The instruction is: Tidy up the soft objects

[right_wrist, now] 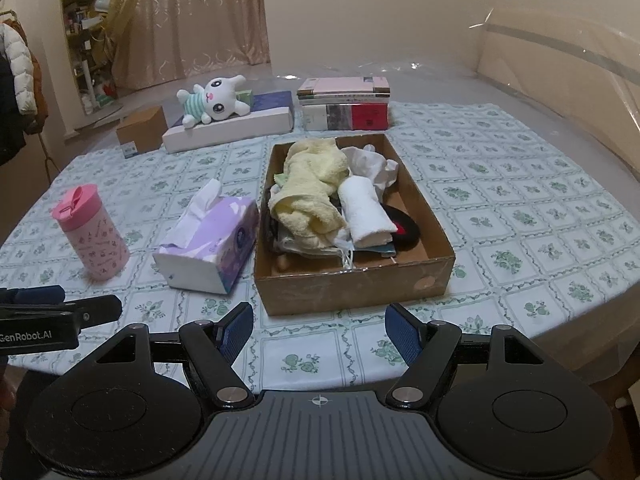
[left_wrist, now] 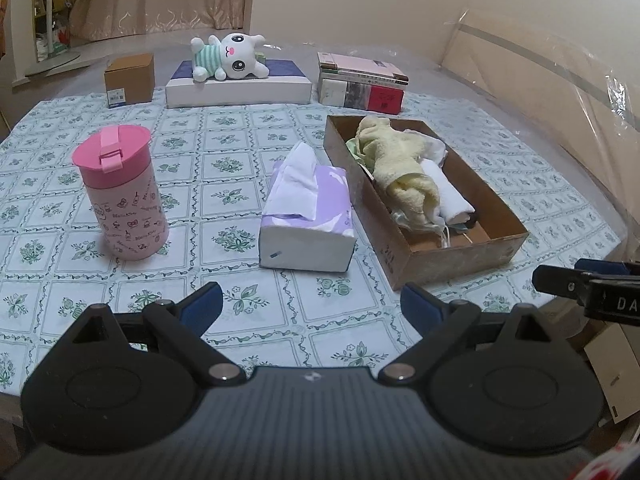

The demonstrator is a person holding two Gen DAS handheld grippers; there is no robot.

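Observation:
A brown cardboard box [left_wrist: 460, 264] [right_wrist: 352, 288] lies on the table and holds a yellow towel [left_wrist: 400, 164] [right_wrist: 308, 184], a rolled white towel [left_wrist: 450, 192] [right_wrist: 366, 212], crumpled white cloth [right_wrist: 372, 162] and other soft items. A white plush bunny [left_wrist: 228, 56] [right_wrist: 212, 100] lies on a flat white box [left_wrist: 240, 90] [right_wrist: 232, 126] at the back. A purple tissue pack [left_wrist: 308, 208] [right_wrist: 212, 240] lies left of the cardboard box. My left gripper [left_wrist: 312, 300] is open and empty above the near table edge. My right gripper [right_wrist: 320, 328] is open and empty in front of the box.
A pink lidded cup [left_wrist: 120, 188] [right_wrist: 92, 232] stands at the left. A small brown carton [left_wrist: 130, 78] [right_wrist: 142, 130] and a stack of books [left_wrist: 362, 82] [right_wrist: 344, 104] sit at the back. The table [left_wrist: 280, 320] [right_wrist: 520, 200] has a floral cloth.

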